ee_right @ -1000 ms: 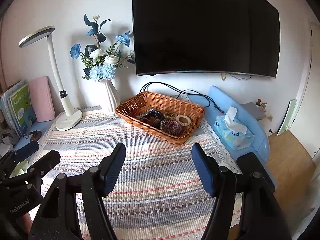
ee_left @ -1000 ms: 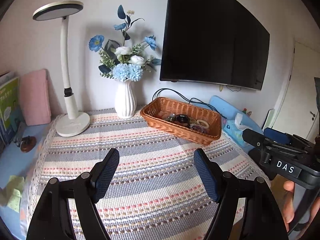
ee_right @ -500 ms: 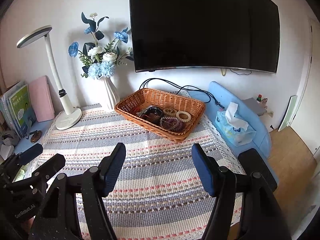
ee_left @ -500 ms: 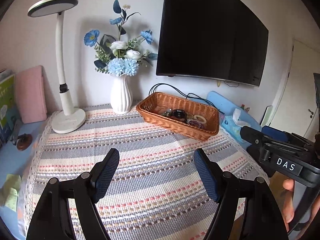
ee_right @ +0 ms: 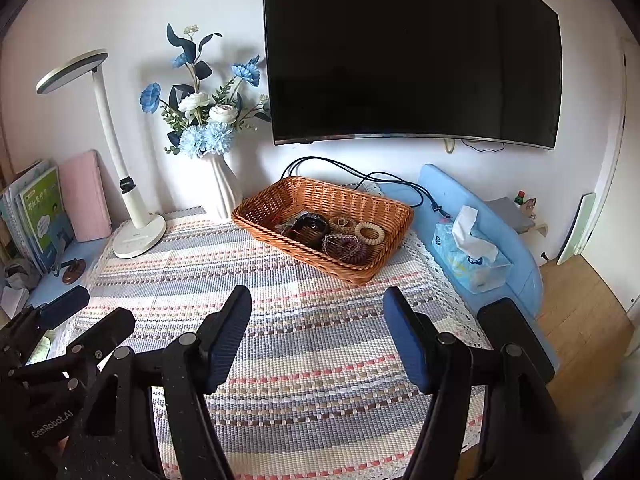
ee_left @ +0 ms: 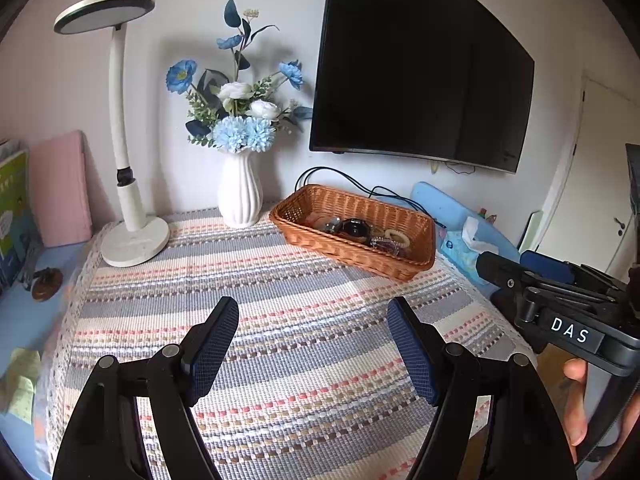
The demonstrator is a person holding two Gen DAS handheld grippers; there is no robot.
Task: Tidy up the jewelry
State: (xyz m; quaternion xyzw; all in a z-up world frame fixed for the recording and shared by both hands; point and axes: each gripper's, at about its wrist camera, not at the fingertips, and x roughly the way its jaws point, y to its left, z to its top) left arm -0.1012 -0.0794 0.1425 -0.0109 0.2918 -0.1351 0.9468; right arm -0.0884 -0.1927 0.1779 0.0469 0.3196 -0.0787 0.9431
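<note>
A wicker basket (ee_left: 344, 254) (ee_right: 296, 249) sits at the back right of the striped tablecloth (ee_left: 280, 320). Inside lie a dark bangle (ee_right: 310, 226), a beaded bracelet (ee_right: 344, 245), a cream coil ring (ee_right: 370, 233) and a small woven ring (ee_right: 342, 224). My left gripper (ee_left: 311, 308) hovers open above the cloth, well short of the basket, with nothing between its blue pads. My right gripper (ee_right: 317, 294) is also open and empty, level with it, pointing at the basket. A hand (ee_left: 576, 400) holds the right tool at the edge of the left wrist view.
A white desk lamp (ee_left: 134, 240) and a white vase of blue flowers (ee_left: 240, 196) stand at the back. A black TV (ee_right: 412, 52) hangs above. A tissue box (ee_right: 468, 260) on a blue ledge lies right of the basket. Books (ee_right: 40, 216) stand at the left.
The left wrist view drifts slightly, then holds steady. Both grippers keep the same width and nothing on the table has moved.
</note>
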